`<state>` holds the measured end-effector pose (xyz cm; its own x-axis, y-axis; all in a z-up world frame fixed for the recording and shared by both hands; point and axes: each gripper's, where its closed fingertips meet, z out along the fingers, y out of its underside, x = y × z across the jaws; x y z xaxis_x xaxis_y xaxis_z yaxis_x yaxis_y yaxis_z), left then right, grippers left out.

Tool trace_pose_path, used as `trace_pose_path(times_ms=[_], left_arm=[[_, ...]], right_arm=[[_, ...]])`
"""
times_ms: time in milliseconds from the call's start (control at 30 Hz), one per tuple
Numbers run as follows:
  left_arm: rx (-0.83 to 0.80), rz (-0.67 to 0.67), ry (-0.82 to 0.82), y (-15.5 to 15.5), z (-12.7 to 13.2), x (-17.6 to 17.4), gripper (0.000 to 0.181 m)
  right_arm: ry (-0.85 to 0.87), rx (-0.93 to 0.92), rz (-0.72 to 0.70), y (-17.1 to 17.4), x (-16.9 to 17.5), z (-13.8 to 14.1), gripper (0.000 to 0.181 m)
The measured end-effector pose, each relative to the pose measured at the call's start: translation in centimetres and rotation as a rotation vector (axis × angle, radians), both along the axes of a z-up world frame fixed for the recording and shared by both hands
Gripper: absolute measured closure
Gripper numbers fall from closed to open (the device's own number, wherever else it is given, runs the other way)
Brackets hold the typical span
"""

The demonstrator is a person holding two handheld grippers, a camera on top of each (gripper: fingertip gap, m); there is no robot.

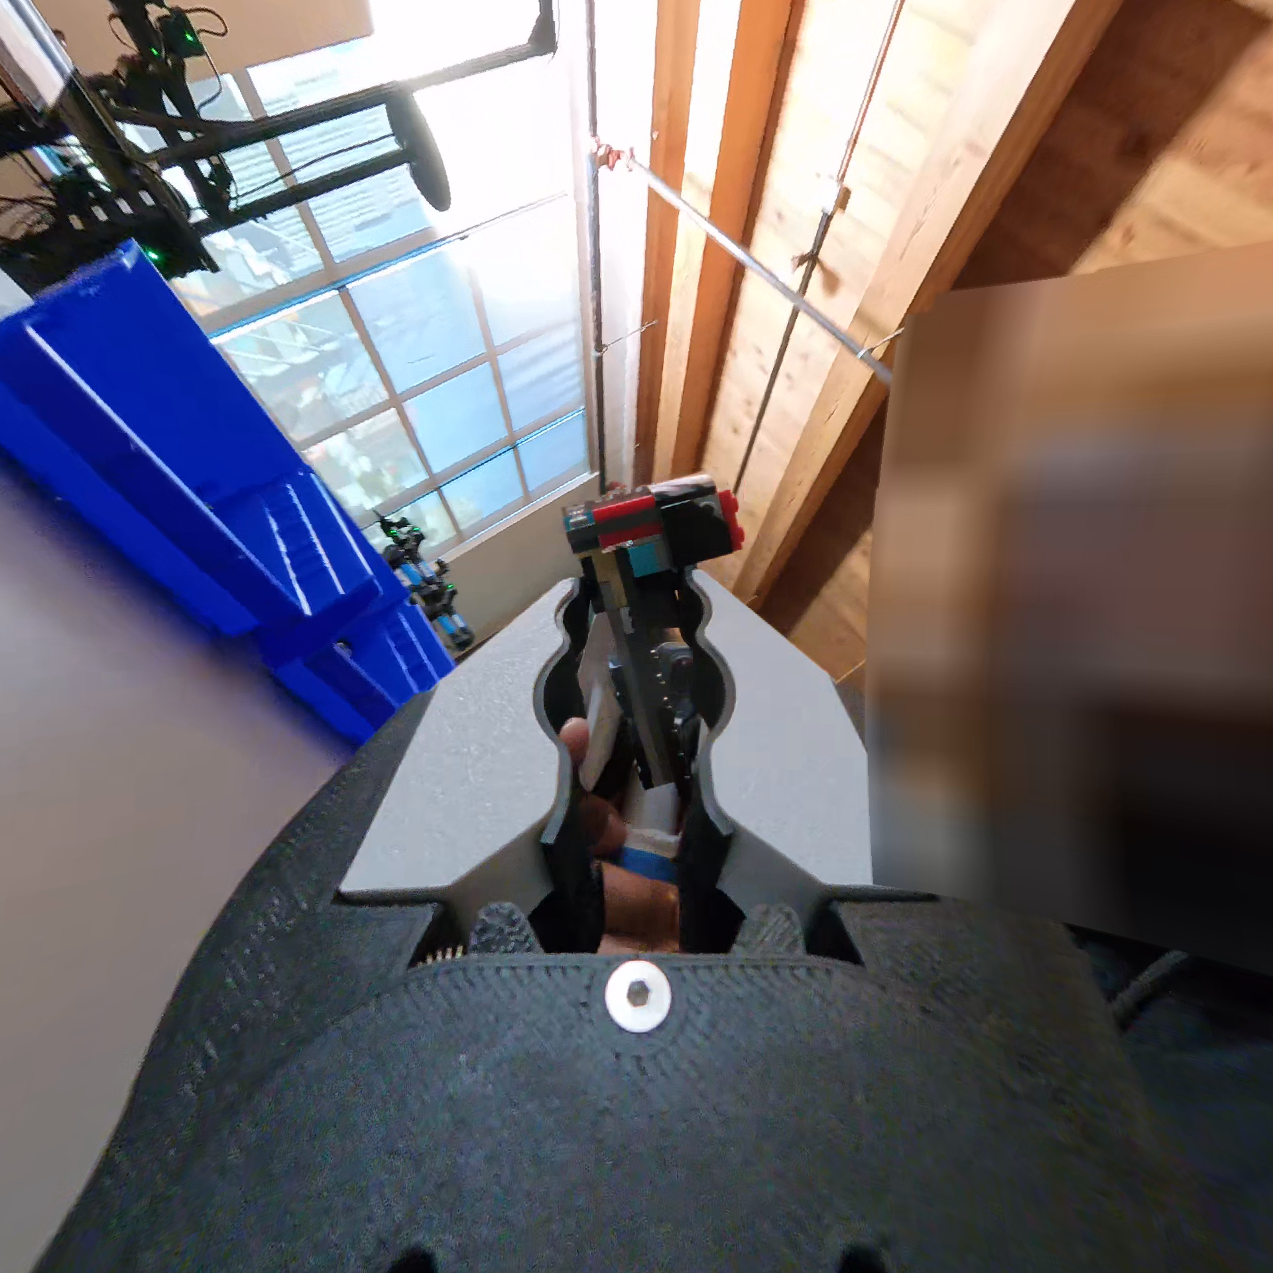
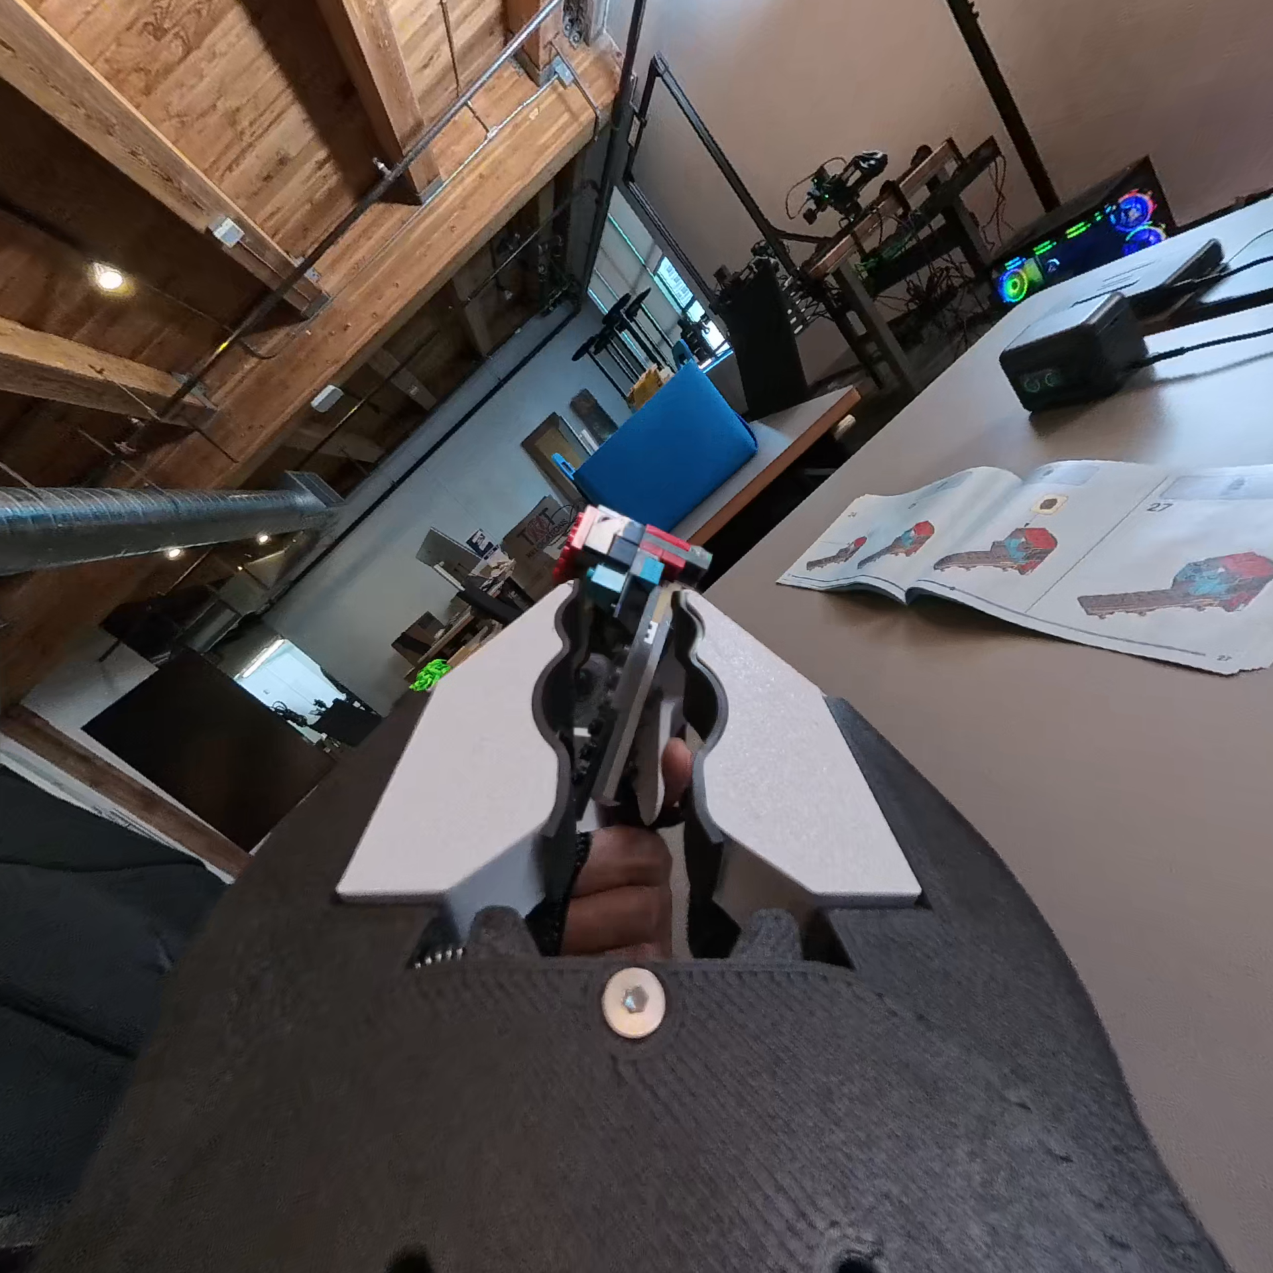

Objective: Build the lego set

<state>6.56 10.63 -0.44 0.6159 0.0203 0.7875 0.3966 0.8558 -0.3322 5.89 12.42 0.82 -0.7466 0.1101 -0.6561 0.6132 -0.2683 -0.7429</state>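
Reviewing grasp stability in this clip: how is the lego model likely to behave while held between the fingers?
The lego model is probably rigid and light. Its bulky red-and-black end projects past the left gripper, so it may pivot. Stacked small bricks could pop apart under squeezing.

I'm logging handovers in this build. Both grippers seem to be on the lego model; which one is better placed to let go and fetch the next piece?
Probably the left gripper: blue bins sit beside it. Both grip the lego model alike; the right gripper faces the instruction booklet.
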Motion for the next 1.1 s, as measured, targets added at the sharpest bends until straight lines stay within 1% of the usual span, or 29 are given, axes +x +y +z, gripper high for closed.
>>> trace_pose_path(times_ms=[33,67,100,267,367,500,633,800,1100], left_arm=[[-0.030,0.005,-0.002,0.1,0.1,-0.2,0.154],[-0.053,0.009,-0.011,0.2,0.1,-0.3,0.150],[-0.071,0.009,-0.028,0.2,0.1,-0.6,0.154],[-0.173,-0.004,-0.134,0.3,-1.1,-1.4,0.154],[-0.161,-0.020,-0.150,0.1,-1.0,-0.9,0.154],[-0.130,-0.046,-0.165,0.2,-0.9,0.1,0.154],[-0.153,-0.034,-0.165,0.8,-1.2,1.5,0.154],[-0.137,-0.015,-0.159,0.6,-1.5,3.1,0.154],[-0.163,-0.002,-0.142,1.0,-2.1,4.3,0.154]], right_arm=[[0.006,0.004,-0.003,0.1,-0.2,0.0,0.158],[0.014,0.016,-0.009,0.3,-0.4,-0.2,0.158],[0.017,0.031,-0.013,0.5,-0.6,-0.5,0.157],[0.006,0.065,0.038,1.2,-0.3,-1.6,0.155],[-0.015,0.078,0.083,1.4,0.5,-2.4,0.155],[-0.072,0.044,0.166,1.3,2.0,-3.0,0.154],[-0.117,0.018,0.275,0.8,4.1,-3.1,0.153],[-0.156,0.020,0.351,0.2,6.3,-3.8,0.153],[-0.193,0.024,0.404,-0.5,7.5,-4.6,0.153]])
